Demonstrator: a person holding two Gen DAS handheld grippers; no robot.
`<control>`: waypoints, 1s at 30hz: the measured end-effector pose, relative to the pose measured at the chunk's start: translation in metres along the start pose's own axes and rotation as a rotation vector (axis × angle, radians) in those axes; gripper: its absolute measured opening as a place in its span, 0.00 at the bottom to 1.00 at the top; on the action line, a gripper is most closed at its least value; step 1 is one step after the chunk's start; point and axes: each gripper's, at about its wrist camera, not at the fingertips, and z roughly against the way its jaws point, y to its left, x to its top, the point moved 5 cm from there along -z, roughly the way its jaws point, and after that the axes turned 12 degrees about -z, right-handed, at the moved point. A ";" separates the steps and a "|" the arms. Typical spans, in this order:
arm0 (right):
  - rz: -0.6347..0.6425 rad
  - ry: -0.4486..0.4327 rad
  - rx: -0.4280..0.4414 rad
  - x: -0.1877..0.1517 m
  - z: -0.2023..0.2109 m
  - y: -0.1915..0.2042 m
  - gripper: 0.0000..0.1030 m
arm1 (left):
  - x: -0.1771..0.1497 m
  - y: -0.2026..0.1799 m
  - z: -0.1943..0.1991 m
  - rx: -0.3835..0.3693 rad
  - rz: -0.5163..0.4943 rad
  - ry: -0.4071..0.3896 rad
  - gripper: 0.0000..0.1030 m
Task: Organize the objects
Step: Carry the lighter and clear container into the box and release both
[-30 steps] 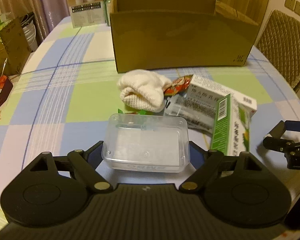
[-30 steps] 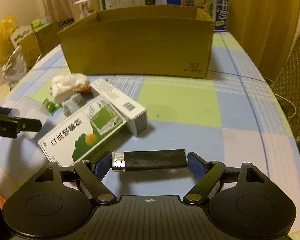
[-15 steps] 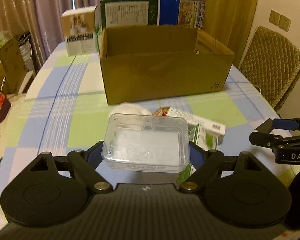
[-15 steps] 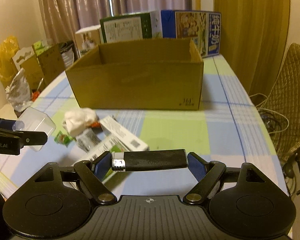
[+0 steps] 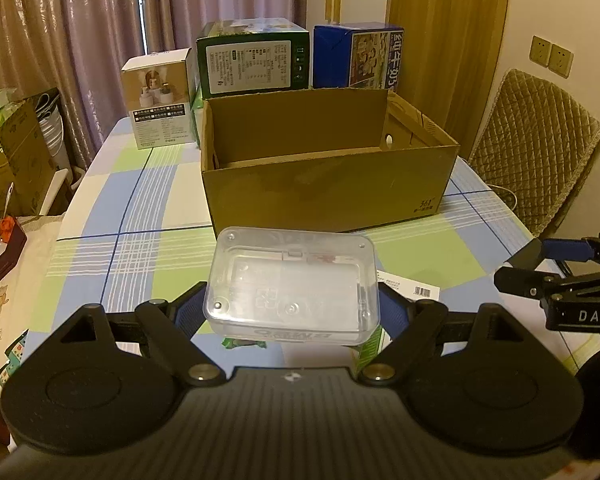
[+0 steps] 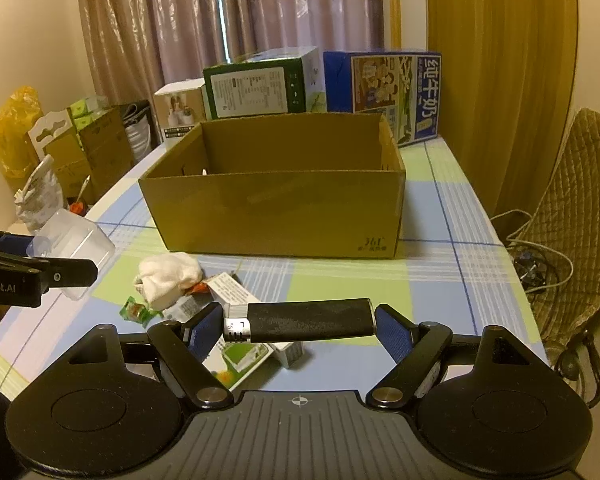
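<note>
Clamping a clear plastic case [image 5: 293, 285] — left gripper [image 5: 292, 312]; right gripper [image 6: 300, 326] pinches a black lighter [image 6: 298, 320].

Quilted chair [image 5: 536, 148]; curtains [image 6: 228, 16]; possibly milk carton [image 6: 396, 92].

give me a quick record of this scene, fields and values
left gripper: shut on clear plastic box, held above the table
right gripper: shut on black lighter, held crosswise
cardboard box: open top, on checked tablecloth
still on table: white cloth, medicine boxes, small green packet
</note>
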 end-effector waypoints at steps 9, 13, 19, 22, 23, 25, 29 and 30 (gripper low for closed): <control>-0.001 0.005 0.032 0.036 -0.008 0.000 0.77 | 0.024 0.003 -0.012 -0.034 -0.053 0.002 0.81; 0.005 -0.010 0.031 0.080 -0.020 -0.005 0.77 | 0.052 0.016 -0.026 -0.053 -0.060 -0.002 0.81; -0.005 -0.027 0.037 0.146 -0.048 -0.005 0.77 | 0.105 0.038 -0.053 -0.048 -0.063 -0.016 0.81; -0.039 -0.013 0.044 0.171 -0.073 -0.004 0.77 | 0.131 0.046 -0.073 -0.049 -0.064 -0.014 0.81; -0.047 -0.005 0.042 0.177 -0.083 -0.005 0.77 | 0.138 0.049 -0.081 -0.046 -0.062 -0.009 0.81; -0.070 0.017 0.041 0.187 -0.104 -0.006 0.77 | 0.149 0.055 -0.098 -0.036 -0.061 0.006 0.81; -0.117 0.053 0.045 0.194 -0.135 -0.011 0.77 | 0.158 0.064 -0.129 -0.046 -0.045 0.035 0.81; -0.124 0.060 0.046 0.195 -0.141 -0.013 0.77 | 0.158 0.066 -0.136 -0.046 -0.043 0.041 0.81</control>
